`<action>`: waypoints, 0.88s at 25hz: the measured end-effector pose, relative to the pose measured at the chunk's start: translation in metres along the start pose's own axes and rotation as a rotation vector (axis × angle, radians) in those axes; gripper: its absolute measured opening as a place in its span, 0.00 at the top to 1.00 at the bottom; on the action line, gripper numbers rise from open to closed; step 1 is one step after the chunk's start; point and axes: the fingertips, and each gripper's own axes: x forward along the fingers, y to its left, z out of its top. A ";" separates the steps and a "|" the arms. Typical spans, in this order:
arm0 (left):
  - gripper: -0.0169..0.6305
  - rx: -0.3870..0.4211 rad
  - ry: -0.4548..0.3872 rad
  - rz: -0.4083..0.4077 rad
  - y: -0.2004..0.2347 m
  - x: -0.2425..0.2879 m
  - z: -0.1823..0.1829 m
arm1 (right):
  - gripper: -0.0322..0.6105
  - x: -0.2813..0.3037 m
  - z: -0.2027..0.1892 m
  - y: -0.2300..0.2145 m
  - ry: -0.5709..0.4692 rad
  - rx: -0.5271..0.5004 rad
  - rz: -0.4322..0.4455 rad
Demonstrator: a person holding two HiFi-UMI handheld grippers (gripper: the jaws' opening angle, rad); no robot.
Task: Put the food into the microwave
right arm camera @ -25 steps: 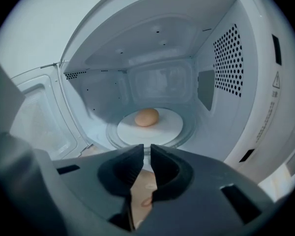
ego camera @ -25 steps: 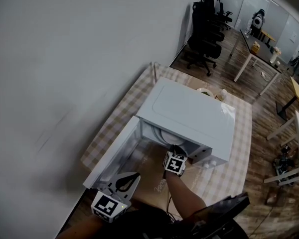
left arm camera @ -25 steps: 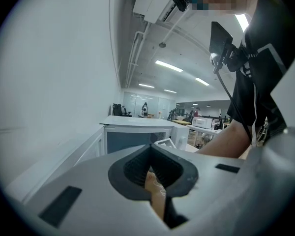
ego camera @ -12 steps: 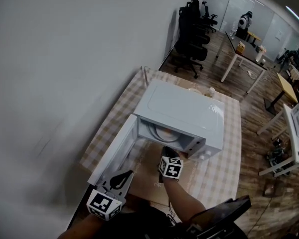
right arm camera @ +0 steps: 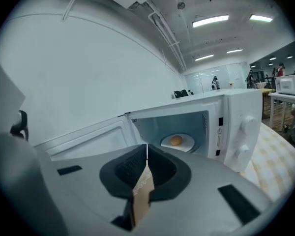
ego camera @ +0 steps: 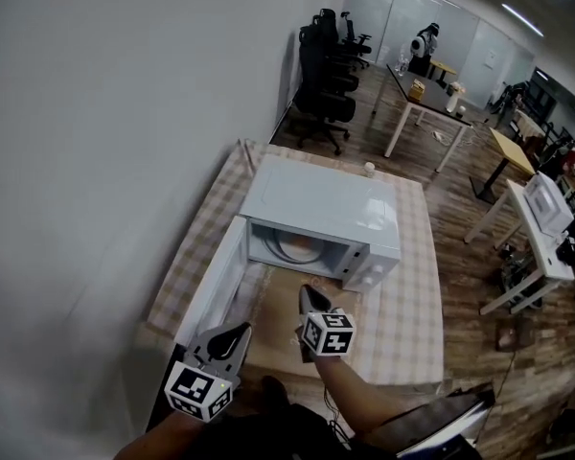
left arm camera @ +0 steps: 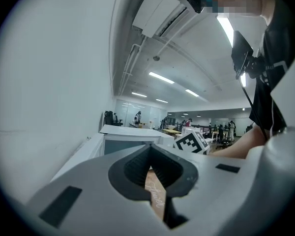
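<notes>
Your right gripper (right arm camera: 147, 148) has just been closing; its jaws now stand pressed together with nothing between them. It hangs in front of the open microwave (ego camera: 326, 204), apart from it, above the brown mat (ego camera: 273, 316) that lies before the opening. Your left gripper (left arm camera: 148, 149) also has its jaws together and empty, and sits just beside the outer edge of the door (ego camera: 214, 284), which is swung wide to the left. The food (right arm camera: 176, 140), a rounded orange piece, rests on a white plate (right arm camera: 189, 143) on the floor of the microwave cavity, well apart from both grippers. The microwave stands on a checked tablecloth (ego camera: 409, 295) next to the wall.
</notes>
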 end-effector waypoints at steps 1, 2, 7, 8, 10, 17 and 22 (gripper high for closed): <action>0.96 0.006 0.006 -0.011 -0.003 -0.003 -0.001 | 0.93 -0.010 0.003 0.004 -0.004 -0.004 -0.007; 0.96 0.012 0.012 -0.021 -0.006 -0.005 -0.001 | 0.93 -0.020 0.006 0.008 -0.011 -0.008 -0.012; 0.96 0.044 -0.020 0.023 -0.007 -0.028 0.001 | 0.93 -0.066 0.014 0.034 -0.055 -0.009 -0.004; 0.96 0.059 -0.031 0.043 -0.006 -0.033 0.003 | 0.93 -0.076 0.016 0.038 -0.069 -0.005 -0.003; 0.96 0.063 -0.043 0.046 -0.005 -0.043 0.006 | 0.93 -0.096 0.021 0.048 -0.102 -0.003 -0.006; 0.96 0.017 -0.046 -0.054 -0.027 -0.053 0.010 | 0.94 -0.154 0.027 0.068 -0.154 -0.030 -0.020; 0.96 0.025 -0.056 -0.068 -0.036 -0.051 0.016 | 0.94 -0.176 0.031 0.071 -0.180 -0.044 -0.008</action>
